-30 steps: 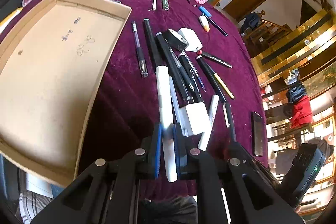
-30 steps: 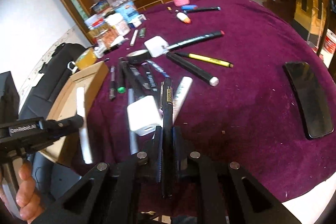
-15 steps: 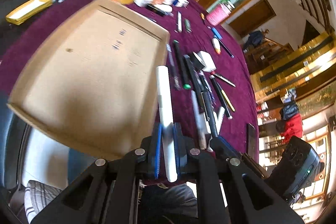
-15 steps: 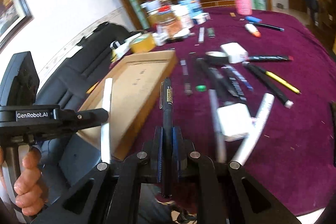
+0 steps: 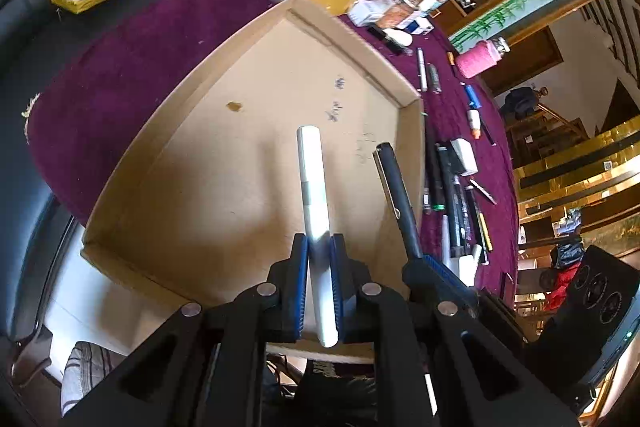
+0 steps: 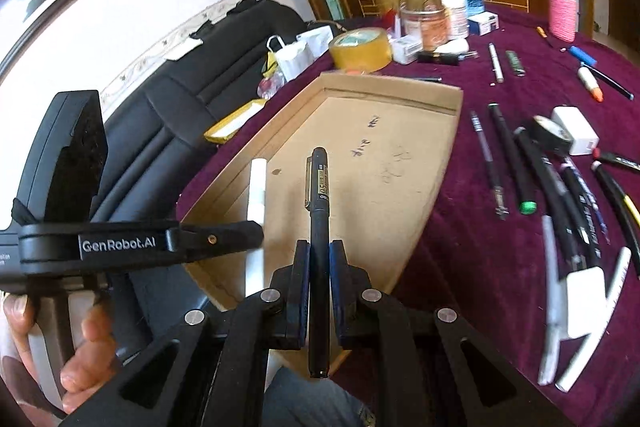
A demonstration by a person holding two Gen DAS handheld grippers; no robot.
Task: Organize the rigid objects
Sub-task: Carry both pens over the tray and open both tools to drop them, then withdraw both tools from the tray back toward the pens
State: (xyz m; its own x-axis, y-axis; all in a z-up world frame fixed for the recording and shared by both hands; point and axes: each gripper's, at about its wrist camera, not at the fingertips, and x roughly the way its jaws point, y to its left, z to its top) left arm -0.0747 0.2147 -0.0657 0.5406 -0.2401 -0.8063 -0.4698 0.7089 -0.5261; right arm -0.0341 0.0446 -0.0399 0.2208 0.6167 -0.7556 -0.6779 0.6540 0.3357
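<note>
Cardboard tray (image 5: 208, 187) bare inside rims, left hand-held gripper (image 5: 320, 247) clamps white marker (image 5: 312, 171), right hand-held gripper (image 6: 319, 251) clamps black pen (image 6: 319, 195) alongside

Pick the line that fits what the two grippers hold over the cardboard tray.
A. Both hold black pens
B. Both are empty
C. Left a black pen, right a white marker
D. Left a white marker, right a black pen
D: the left gripper is clamped on the white marker, and the right gripper on the black pen, both over the tray.
</note>
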